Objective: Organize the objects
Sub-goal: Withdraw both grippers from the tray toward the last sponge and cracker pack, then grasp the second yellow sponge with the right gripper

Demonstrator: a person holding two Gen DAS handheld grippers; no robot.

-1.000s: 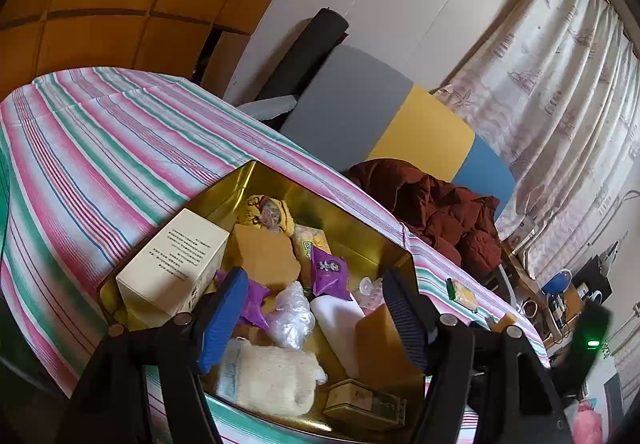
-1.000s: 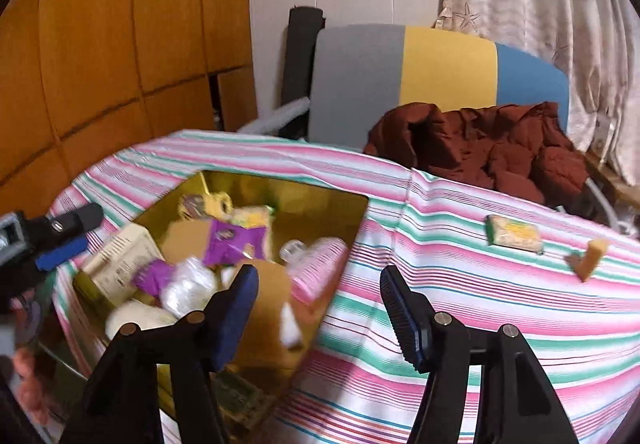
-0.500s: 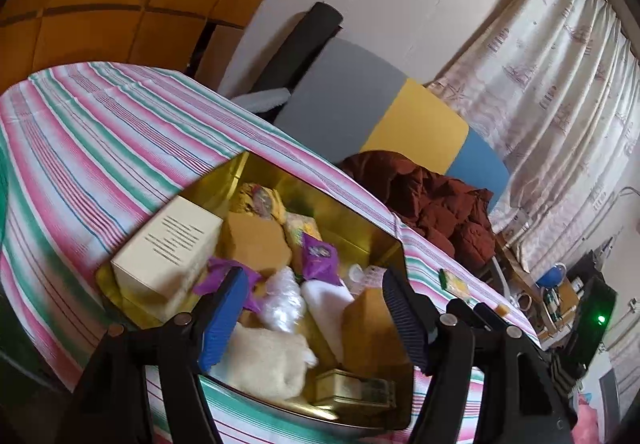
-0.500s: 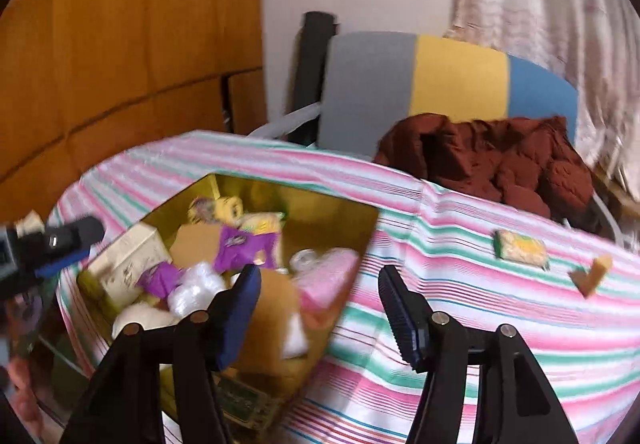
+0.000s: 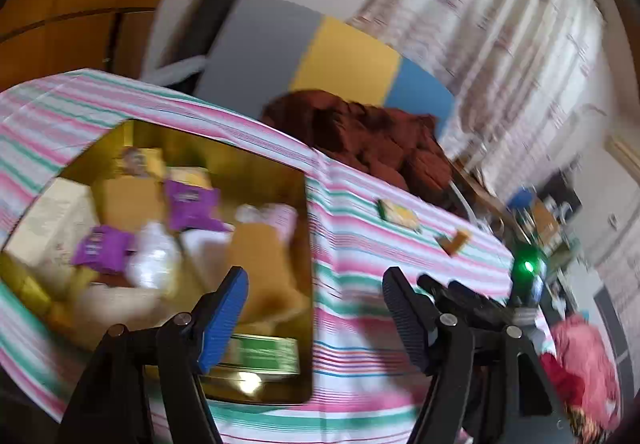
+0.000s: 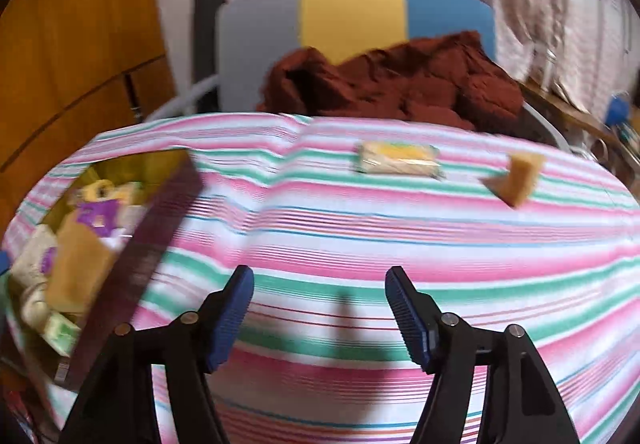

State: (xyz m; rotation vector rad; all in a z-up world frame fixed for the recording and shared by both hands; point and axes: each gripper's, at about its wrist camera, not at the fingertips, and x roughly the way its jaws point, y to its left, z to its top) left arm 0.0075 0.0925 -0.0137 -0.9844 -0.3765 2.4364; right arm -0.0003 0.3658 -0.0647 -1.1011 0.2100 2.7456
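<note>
Left wrist view: the left gripper [image 5: 314,310] hovers with fingers spread wide, holding nothing, over the near corner of the gold tin [image 5: 307,212] packed with packets on the striped bench [image 5: 360,244].

Right wrist view: the right gripper [image 6: 320,308] gapes empty above the bench; a yellow packet [image 6: 396,160] and tan block [image 6: 516,178] lie beyond, well apart from the tin [image 6: 160,228].

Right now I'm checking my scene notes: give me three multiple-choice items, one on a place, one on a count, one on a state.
1. Where is the yellow wrapped packet?
A. inside the gold tin
B. on the striped cloth, outside the tin
C. between the right tongs

2. How many loose items lie on the cloth outside the gold tin?
A. none
B. two
C. five

3. The right tongs are:
A. open, holding nothing
B. shut on a packet
C. shut on the tin

B: it lies on the striped cloth.
B: packet and tan block.
A: fingers spread, nothing between.
</note>
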